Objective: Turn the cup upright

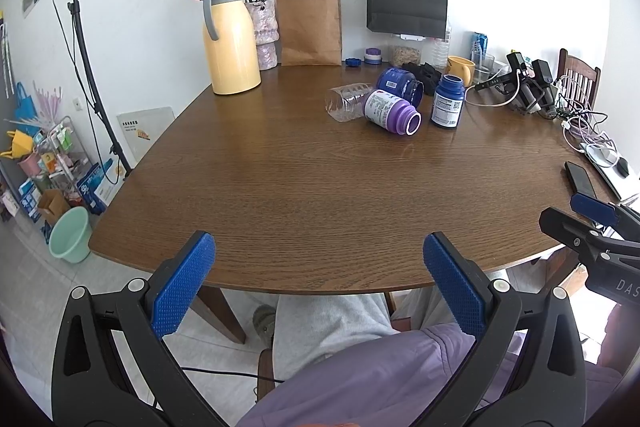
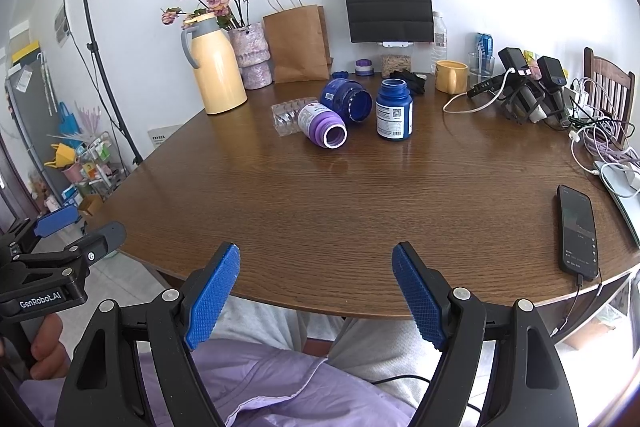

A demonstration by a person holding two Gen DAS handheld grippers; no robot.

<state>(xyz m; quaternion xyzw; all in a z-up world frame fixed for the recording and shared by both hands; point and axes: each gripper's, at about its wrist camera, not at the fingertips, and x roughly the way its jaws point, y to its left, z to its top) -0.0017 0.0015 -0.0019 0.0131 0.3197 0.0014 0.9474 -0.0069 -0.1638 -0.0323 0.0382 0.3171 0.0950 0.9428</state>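
Note:
A clear ribbed plastic cup lies on its side at the far middle of the brown table. Against it lie a purple bottle and a dark blue jar, both on their sides. A blue bottle stands upright beside them. My left gripper hangs open over the table's near edge, far from the cup. My right gripper is open too, with nothing between its fingers.
A yellow thermos, a vase of dried flowers and paper bags stand along the far wall. A yellow mug, chargers and cables crowd the right side. A phone lies at the near right.

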